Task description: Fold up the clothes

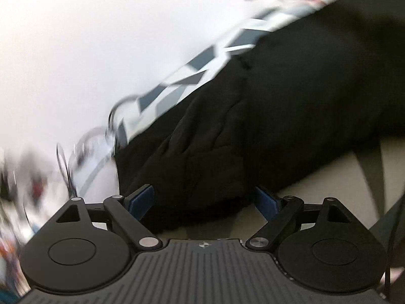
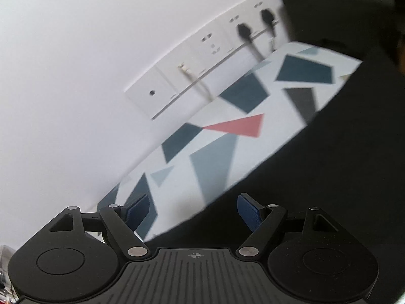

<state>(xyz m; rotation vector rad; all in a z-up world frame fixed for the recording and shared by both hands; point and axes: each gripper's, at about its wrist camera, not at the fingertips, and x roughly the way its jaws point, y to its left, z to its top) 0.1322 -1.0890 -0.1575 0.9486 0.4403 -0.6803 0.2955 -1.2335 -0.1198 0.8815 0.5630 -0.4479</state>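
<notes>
A black garment lies on a table covered by a white cloth with blue and grey geometric shapes. Its bunched near end hangs over the table's edge and sits between the blue pads of my left gripper, whose jaws stand wide; the pads flank the cloth without visibly squeezing it. In the right wrist view the same black garment fills the right side over the patterned cloth. My right gripper hovers open over the garment's edge, with nothing between its fingers.
A white wall runs close behind the table, with a row of sockets and two black plugs. A black box stands at the far right. Tangled cables lie at the table's left end. Beige floor shows below.
</notes>
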